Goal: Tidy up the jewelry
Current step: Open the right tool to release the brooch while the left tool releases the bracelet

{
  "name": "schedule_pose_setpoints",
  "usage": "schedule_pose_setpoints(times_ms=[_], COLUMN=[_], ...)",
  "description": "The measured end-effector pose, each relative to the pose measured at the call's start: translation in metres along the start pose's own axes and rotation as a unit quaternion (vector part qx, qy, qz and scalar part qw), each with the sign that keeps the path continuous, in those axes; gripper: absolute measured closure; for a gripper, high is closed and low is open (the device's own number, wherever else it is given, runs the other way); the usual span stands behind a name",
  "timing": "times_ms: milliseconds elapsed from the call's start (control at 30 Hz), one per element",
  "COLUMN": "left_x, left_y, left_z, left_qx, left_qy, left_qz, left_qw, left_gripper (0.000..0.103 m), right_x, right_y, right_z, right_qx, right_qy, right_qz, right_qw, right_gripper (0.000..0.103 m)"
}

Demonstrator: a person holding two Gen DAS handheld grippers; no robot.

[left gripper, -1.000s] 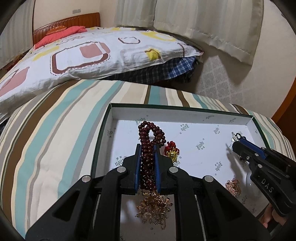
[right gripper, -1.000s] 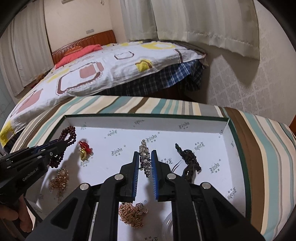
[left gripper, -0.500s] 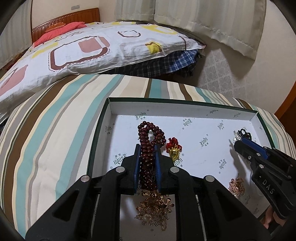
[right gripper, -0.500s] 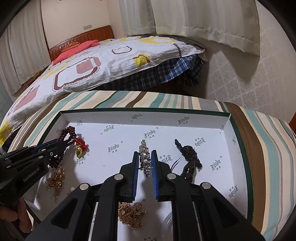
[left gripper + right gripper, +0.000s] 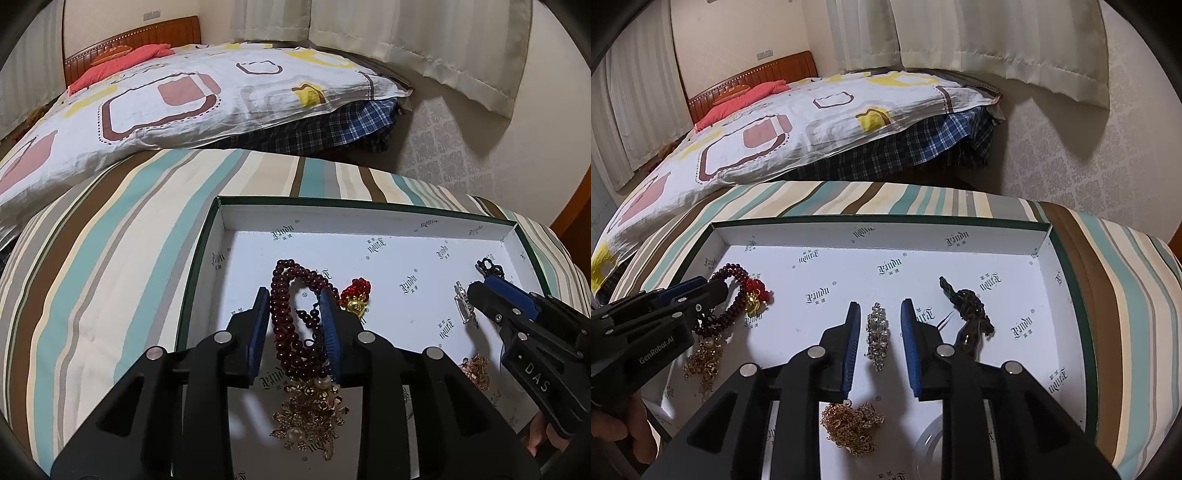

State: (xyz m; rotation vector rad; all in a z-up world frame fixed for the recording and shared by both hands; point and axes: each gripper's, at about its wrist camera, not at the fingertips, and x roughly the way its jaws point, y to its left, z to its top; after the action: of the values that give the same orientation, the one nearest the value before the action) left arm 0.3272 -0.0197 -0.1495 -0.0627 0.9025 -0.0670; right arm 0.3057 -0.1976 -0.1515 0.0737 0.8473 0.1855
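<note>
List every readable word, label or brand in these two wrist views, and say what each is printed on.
"DAS": white letters on the black body of the right gripper, seen in the left wrist view.
"GenRobot.AI": white letters on the body of the left gripper, seen in the right wrist view.
Repeated ornate dark logo on the white lining of the box: roughly "Lindu", not certain; the tiny characters under it are too small to read.

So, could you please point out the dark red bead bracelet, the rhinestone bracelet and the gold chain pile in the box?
dark red bead bracelet (image 5: 282, 314): left wrist view, on its left strand.
rhinestone bracelet (image 5: 878, 334): right wrist view, mid-length.
gold chain pile (image 5: 851, 426): right wrist view, centre of the heap.
</note>
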Motion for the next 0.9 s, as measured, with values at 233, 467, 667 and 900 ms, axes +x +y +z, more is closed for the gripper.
schedule_pose_setpoints(times_ms=[233, 467, 667, 900], left_x=[-0.004, -0.008, -0.010, -0.021], left_y=[-0.002, -0.001, -0.002, -0.002], left_z=[0.000, 0.000, 0.000, -0.004], left_qx=[0.003, 0.003, 0.007, 0.003], left_qy=[-0.009, -0.017, -0.019, -0.033], left_qz=[0.001, 0.001, 0.000, -0.005], left_qw=[1.0000, 0.9998, 0.9998, 0.9995], left_gripper=[0.056, 0.040, 0.033, 0.024], right_x=[-0.004, -0.008, -0.009, -0.021], right_y=[0.000, -0.001, -0.001, -0.001], right_z=[-0.001, -0.001, -0.001, -0.002], right_qx=[0.002, 0.004, 0.005, 0.006], right_qy=[-0.008, -0.015, -0.020, -0.035], right_qz=[-0.002, -0.006, -0.007, -0.009], right_qw=[1.000, 1.000, 1.000, 0.999], right_gripper=[0.066, 0.051, 0.045, 0.040])
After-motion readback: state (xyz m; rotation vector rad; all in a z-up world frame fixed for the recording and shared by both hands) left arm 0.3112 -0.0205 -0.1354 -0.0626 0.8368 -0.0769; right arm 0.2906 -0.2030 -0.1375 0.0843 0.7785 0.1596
